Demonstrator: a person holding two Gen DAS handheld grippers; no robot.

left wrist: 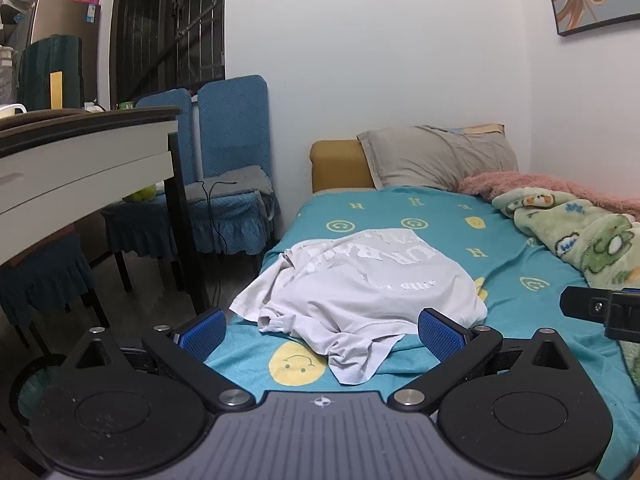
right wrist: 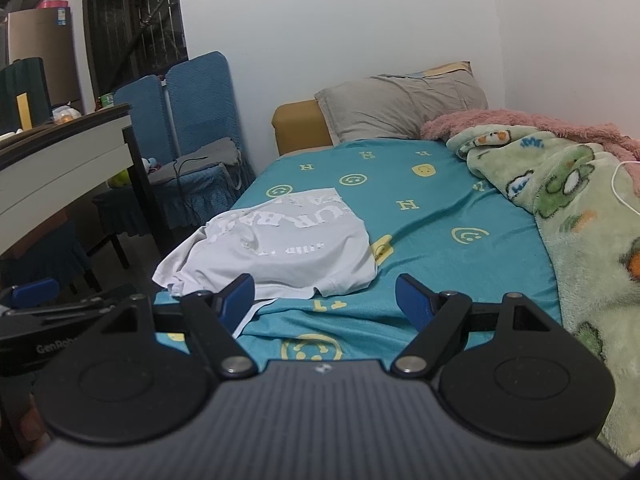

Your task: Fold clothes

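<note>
A: Where is the garment?

B: A white T-shirt [left wrist: 356,280] lies crumpled on the teal bedsheet [left wrist: 520,256], printed side up with pale lettering, heaped toward the sheet's 9 o'clock edge. One loose flap trails toward 6 o'clock in the left wrist view.

A: And the left gripper [left wrist: 322,332]?

B: Spread wide, nothing between its blue pads [left wrist: 440,334]. It hangs just short of the shirt's near hem, and the trailing flap shows between the two fingers. I cannot tell whether the pads touch the cloth.

A: The right gripper [right wrist: 324,300]?

B: Also spread, holding nothing. In its own view the shirt [right wrist: 280,248] sits at about 11 o'clock from it, the near hem just beyond the left-hand pad. The bare sheet [right wrist: 460,240] fills the gap between the fingers.

A: Anything else on the bed?

B: A grey pillow [left wrist: 436,158] at 12 o'clock by the wall, a green cartoon blanket [right wrist: 580,216] along the 3 o'clock side with a pink fluffy one [right wrist: 500,120] behind it. Blue-covered chairs [left wrist: 228,152] and a desk [left wrist: 80,160] stand off the bed at 9 to 10 o'clock.
</note>
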